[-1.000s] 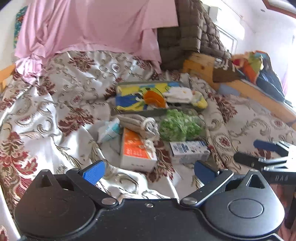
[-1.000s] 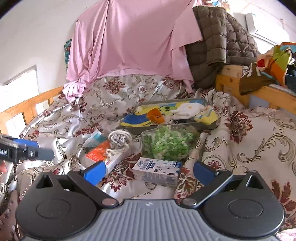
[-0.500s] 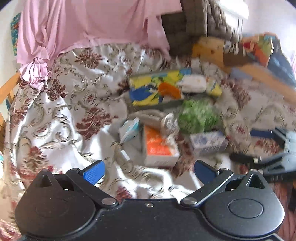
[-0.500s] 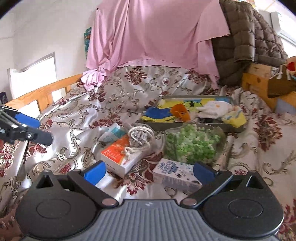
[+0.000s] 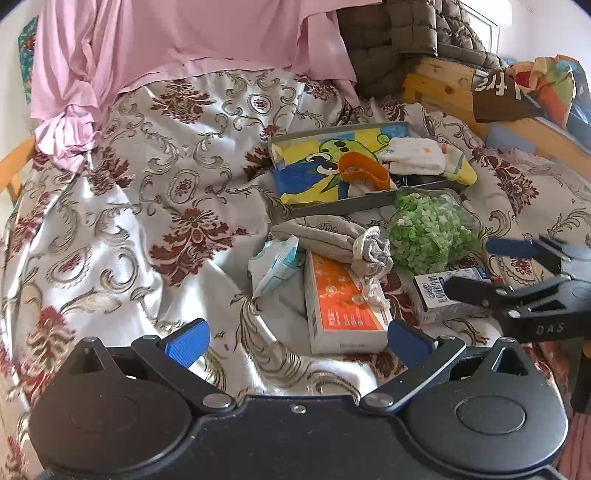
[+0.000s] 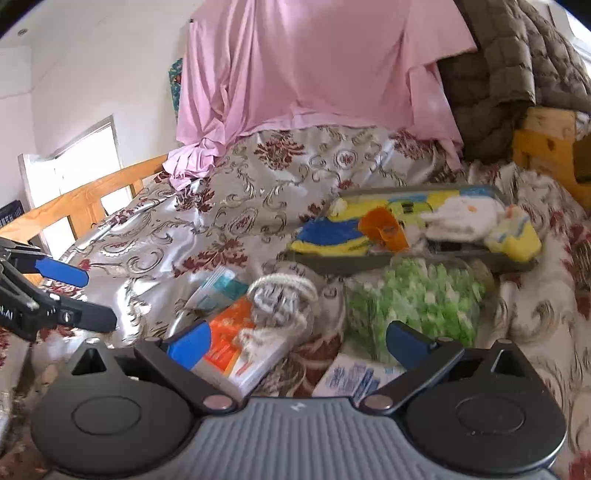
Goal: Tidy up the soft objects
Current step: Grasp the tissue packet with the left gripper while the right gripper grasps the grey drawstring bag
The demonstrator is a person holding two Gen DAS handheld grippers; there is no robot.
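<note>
A grey tray (image 5: pixel 369 202) on the bed holds a yellow-blue cloth (image 5: pixel 314 173), an orange item (image 5: pixel 364 171) and a white folded cloth (image 5: pixel 415 157). In front lie a grey drawstring pouch (image 5: pixel 332 240), a green-filled clear bag (image 5: pixel 428 230), an orange box (image 5: pixel 340 299), a tissue pack (image 5: pixel 275 264) and a blue-white carton (image 5: pixel 439 291). My left gripper (image 5: pixel 297 338) is open and empty, short of the orange box. My right gripper (image 6: pixel 297 341) is open and empty, low over the orange box (image 6: pixel 236 343) and pouch (image 6: pixel 282 299); it also shows in the left wrist view (image 5: pixel 480 267).
The floral bedspread (image 5: pixel 147 206) is rumpled. A pink sheet (image 5: pixel 184 40) and brown quilt (image 5: pixel 399 33) hang at the back. A wooden bed rail (image 6: pixel 74 199) runs at the left, wooden furniture (image 5: pixel 443 85) with clothes at the right.
Both grippers have moved forward toward the pile of items; the right one has come in low over the orange box and carton. Both stay open.
</note>
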